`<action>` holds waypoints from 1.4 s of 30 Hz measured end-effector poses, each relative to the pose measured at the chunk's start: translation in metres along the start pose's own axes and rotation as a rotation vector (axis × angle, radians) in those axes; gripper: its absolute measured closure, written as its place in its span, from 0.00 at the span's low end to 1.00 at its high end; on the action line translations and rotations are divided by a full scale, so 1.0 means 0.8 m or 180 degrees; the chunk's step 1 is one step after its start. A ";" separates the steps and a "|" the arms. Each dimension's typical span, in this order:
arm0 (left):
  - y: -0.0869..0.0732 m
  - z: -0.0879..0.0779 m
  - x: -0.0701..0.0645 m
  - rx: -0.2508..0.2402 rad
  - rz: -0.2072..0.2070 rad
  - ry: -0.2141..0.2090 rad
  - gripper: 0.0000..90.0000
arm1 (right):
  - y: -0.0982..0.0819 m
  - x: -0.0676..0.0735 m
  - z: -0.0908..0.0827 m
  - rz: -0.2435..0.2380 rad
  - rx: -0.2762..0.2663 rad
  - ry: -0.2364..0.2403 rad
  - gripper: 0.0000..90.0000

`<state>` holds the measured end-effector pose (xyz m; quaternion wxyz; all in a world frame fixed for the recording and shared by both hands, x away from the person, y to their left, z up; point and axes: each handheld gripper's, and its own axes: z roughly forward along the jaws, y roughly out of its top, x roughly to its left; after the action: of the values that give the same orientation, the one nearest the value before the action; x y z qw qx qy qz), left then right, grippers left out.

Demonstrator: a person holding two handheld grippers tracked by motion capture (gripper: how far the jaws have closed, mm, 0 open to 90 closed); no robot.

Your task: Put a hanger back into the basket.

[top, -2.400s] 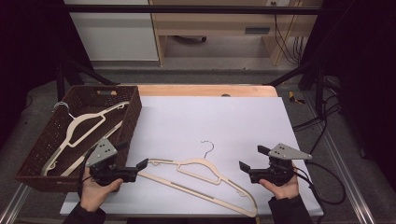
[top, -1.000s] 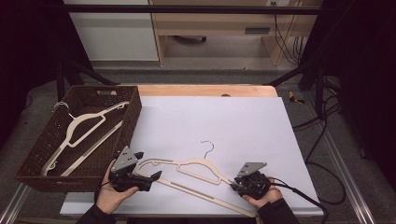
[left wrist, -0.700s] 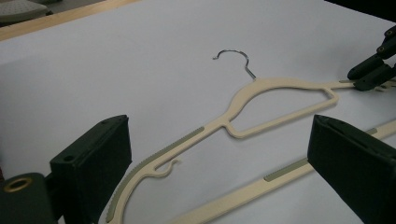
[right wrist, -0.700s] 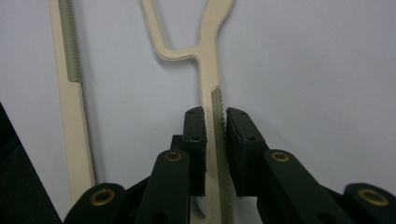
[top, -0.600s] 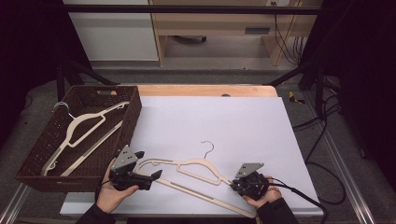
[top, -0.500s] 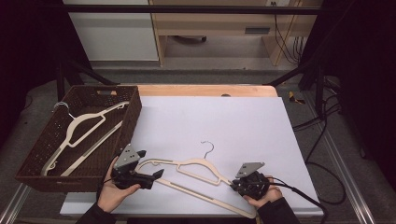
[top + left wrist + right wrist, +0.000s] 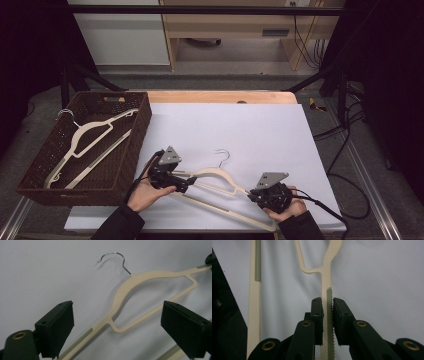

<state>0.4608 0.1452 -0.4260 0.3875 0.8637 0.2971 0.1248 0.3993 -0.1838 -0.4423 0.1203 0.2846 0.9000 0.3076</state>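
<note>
The right gripper, held low and level, has its jaws clenched on the hanger arm, while the left gripper jaws, just closing a little, stand released astride the other arm, whose end is cut off.

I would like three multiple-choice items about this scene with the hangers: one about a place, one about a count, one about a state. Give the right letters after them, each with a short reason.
1. Where does the second hanger lie?
A. in the basket
B. on the floor
C. on the shelf behind

2. How many hangers are there in all?
A. one
B. two
C. four

3. How is the right tool at the table hanger?
A. wide open above it
B. shut on its arm
C. hooked in its wire hook

Answers:
1. A: the high view shows it inside the brown basket at the left.
2. B: one lies in the basket, one on the white table.
3. B: in the right gripper view both pads press on the ribbed arm, while the left tool stands open over the other end.
</note>
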 end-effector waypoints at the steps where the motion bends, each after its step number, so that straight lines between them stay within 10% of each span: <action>1: 0.002 0.008 0.000 0.0047 0.0014 -0.0010 0.14 | 0.000 0.001 0.000 0.0011 -0.0002 -0.0010 0.88; 22: 0.017 0.093 0.006 0.0557 0.0283 -0.0173 0.58 | 0.005 0.004 -0.010 -0.0101 -0.0063 -0.0040 0.88; 28: 0.019 0.086 0.002 0.0557 0.0480 -0.0223 0.77 | 0.005 0.004 -0.010 -0.0139 -0.0120 -0.0059 0.88; 42: 0.019 0.044 -0.018 0.0272 0.0853 -0.0099 0.82 | -0.001 -0.008 -0.009 0.0034 -0.0138 0.0047 0.82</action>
<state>0.4716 0.1079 -0.4382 0.3347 0.9132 0.1782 0.1493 0.4012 -0.1911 -0.4366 0.1181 0.2845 0.8924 0.3297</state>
